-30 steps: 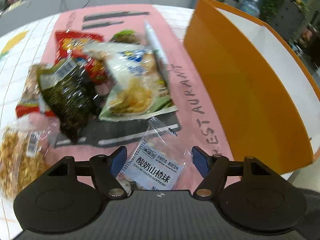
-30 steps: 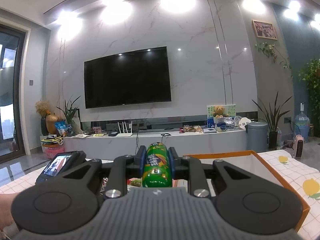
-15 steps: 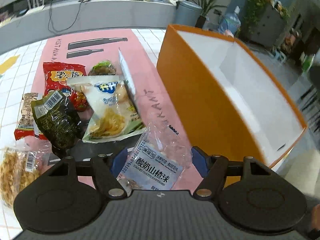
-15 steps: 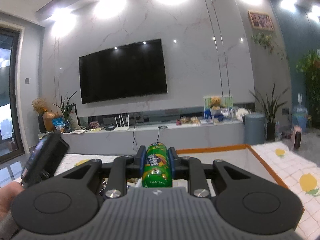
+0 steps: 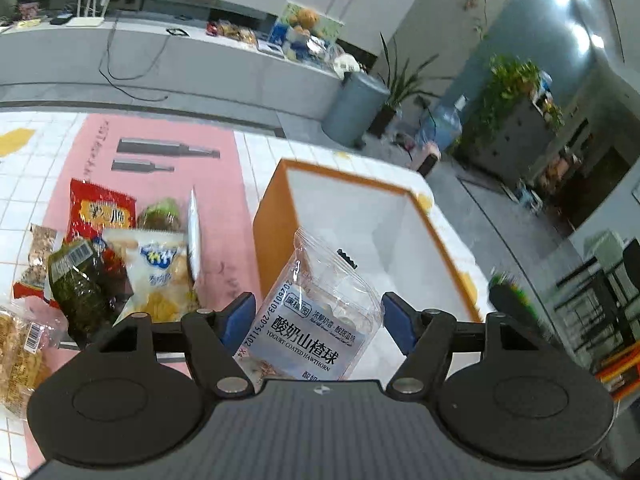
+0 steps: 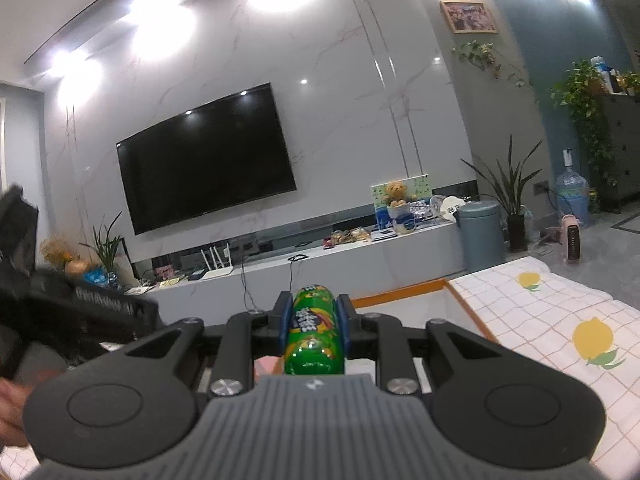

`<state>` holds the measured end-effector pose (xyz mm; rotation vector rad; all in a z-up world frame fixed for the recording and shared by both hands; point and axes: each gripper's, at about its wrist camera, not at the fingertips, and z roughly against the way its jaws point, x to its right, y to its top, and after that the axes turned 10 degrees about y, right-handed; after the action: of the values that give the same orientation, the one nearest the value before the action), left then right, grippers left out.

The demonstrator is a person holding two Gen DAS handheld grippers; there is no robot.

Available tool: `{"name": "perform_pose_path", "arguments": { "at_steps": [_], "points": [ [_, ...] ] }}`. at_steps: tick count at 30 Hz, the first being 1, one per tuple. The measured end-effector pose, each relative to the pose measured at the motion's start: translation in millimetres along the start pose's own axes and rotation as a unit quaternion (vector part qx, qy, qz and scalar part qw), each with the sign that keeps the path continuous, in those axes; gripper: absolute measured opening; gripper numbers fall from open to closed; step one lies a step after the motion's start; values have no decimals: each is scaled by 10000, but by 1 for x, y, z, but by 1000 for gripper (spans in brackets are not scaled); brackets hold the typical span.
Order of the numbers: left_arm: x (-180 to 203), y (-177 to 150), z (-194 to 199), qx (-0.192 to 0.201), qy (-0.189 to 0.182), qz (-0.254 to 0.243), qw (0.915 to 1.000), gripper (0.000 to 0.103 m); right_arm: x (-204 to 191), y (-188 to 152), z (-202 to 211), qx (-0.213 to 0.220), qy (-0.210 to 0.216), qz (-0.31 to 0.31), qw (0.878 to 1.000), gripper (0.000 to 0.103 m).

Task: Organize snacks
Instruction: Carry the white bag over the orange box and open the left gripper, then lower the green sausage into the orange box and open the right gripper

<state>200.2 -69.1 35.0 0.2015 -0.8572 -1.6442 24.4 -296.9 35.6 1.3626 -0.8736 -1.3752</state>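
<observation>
My left gripper (image 5: 316,322) holds a clear bag of yogurt-coated hawthorn balls (image 5: 316,316) in the air, over the near edge of the orange box (image 5: 276,220) with a white inside. The bag stays between the blue pads (image 5: 240,318) through the lift, though the pads stand wide. My right gripper (image 6: 314,322) is shut on a green candy tube (image 6: 314,334), held up level; the orange box's rim (image 6: 400,292) shows just beyond it. The green tube also shows blurred at the box's right side in the left wrist view (image 5: 508,292).
Several snack bags lie left of the box on a pink mat (image 5: 152,152): a red bag (image 5: 100,208), a white-blue chip bag (image 5: 160,272), a dark green seaweed bag (image 5: 80,284), a clear bag of golden snacks (image 5: 20,340). A lemon-print tablecloth (image 6: 560,320) covers the table.
My left gripper has risen and swung right with the hawthorn bag, from above the mat to over the box. The right gripper has tilted slightly, still holding the tube.
</observation>
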Motion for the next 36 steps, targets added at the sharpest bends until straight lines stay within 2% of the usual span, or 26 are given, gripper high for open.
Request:
{"name": "perform_pose_path", "arguments": {
  "at_steps": [6,10,15,21,23,25,26,27,28,29,31,32,33,36],
  "points": [
    [30,12,-13,-53,-196,354,9992,80,6,3,12,308,-12,-168,9994,21],
    [43,15,-33,-113,-150,710,9973,80,14,9,20,413,-87,-72,9991,21],
    [55,13,-65,-423,148,815,9957,80,27,11,23,462,-284,-270,9982,21],
    [58,9,-87,-607,540,941,9922,80,32,15,24,531,-331,-291,9976,21],
    [55,9,-91,-686,502,1109,9902,79,33,15,23,515,-346,-329,9975,21],
    [51,10,-99,-831,361,1301,9874,74,34,14,24,525,-355,-387,9972,21],
    [49,10,-105,-935,301,1425,9849,57,34,14,24,529,-348,-402,9972,21],
    [46,9,-111,-1099,294,1559,9812,46,34,15,23,526,-348,-405,9972,21],
    [44,9,-117,-1250,298,1689,9772,45,34,15,22,517,-356,-399,9972,21],
    [42,10,-121,-1339,312,1763,9747,39,33,14,23,508,-360,-396,9973,21],
    [45,13,-121,-1169,649,1482,9799,39,33,14,24,497,-370,-418,9972,21],
    [47,13,-120,-1112,774,1365,9813,43,33,15,23,491,-367,-429,9972,21],
    [46,13,-119,-1108,773,1318,9820,56,33,15,22,488,-363,-431,9972,21],
    [42,13,-112,-1204,385,1333,9830,70,33,19,22,433,-349,-405,9976,21]
  ]
}}
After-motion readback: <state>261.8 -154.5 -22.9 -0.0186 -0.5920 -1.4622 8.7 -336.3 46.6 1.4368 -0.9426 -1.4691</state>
